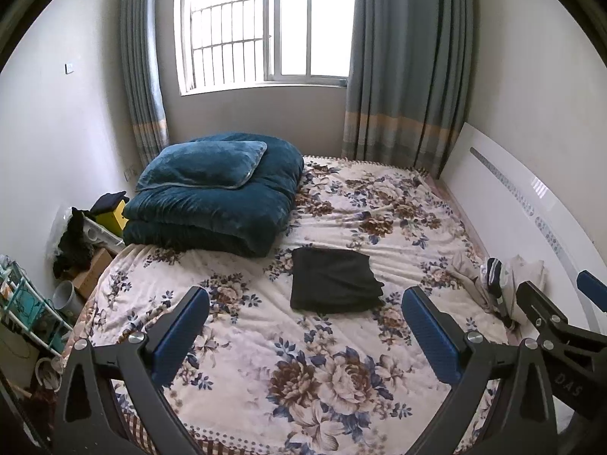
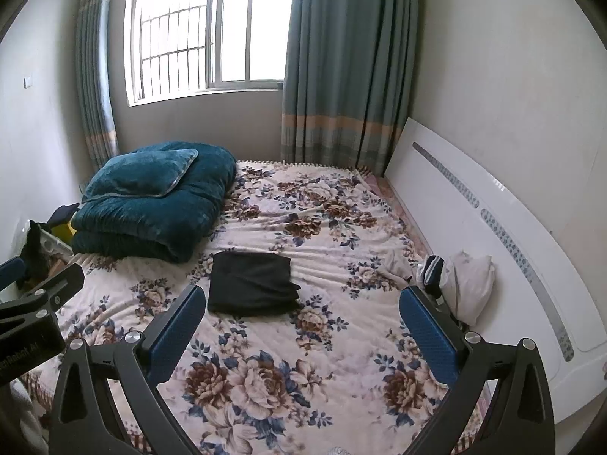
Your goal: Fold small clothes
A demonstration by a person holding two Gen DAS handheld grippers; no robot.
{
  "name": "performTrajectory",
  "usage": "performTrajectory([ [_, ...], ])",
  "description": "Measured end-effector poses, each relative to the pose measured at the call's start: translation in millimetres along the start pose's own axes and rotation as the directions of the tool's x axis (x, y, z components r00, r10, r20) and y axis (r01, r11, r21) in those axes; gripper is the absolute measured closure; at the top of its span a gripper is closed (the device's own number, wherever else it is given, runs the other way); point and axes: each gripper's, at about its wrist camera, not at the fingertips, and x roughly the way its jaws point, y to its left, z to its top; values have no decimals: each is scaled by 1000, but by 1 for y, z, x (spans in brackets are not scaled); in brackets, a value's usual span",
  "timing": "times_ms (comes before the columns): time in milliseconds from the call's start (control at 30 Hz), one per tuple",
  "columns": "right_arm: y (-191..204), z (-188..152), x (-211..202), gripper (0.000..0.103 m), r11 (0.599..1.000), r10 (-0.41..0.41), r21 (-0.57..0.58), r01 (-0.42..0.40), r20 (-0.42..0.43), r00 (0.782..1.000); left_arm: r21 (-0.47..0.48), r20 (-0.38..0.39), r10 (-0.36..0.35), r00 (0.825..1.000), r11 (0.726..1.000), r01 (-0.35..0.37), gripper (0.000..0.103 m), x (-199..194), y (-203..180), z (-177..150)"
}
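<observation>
The left gripper (image 1: 305,326) is being held above the near part of the bed (image 1: 235,326), its blue-padded fingers (image 1: 182,331) spread wide apart with nothing between them. The right gripper (image 2: 303,326) is being held just beside it over the same near part, and its fingers (image 2: 430,335) are likewise being kept wide apart and empty. In the left wrist view the right gripper is being seen at the right edge of the frame; in the right wrist view the left one is being seen at the left edge.

A folded black garment (image 1: 334,280) is lying flat on the floral bedspread (image 2: 326,204), around the middle of the bed, beyond both pairs of fingers and untouched by either. A heap of small clothes (image 2: 461,284), white pieces with a dark striped item among them, is being kept at the bed's right edge, against the white headboard (image 2: 474,227). A folded teal quilt (image 1: 212,208) with a matching pillow (image 1: 205,165) on top is lying at the far left corner of the bed, well apart from the black garment.

Beyond the far edge of the bed, a barred window (image 1: 265,26) is being flanked by blue-grey curtains (image 1: 409,60). Boxes and dark clothing (image 1: 85,235) are being stored on the floor along the bed's left edge.
</observation>
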Motion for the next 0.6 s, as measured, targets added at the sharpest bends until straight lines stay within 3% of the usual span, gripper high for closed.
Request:
performTrajectory([
  [600, 0, 8, -5, 0, 1000, 17, 7, -17, 5, 1000, 1, 3, -2, 1000, 1000, 2, 0, -3, 0, 1],
])
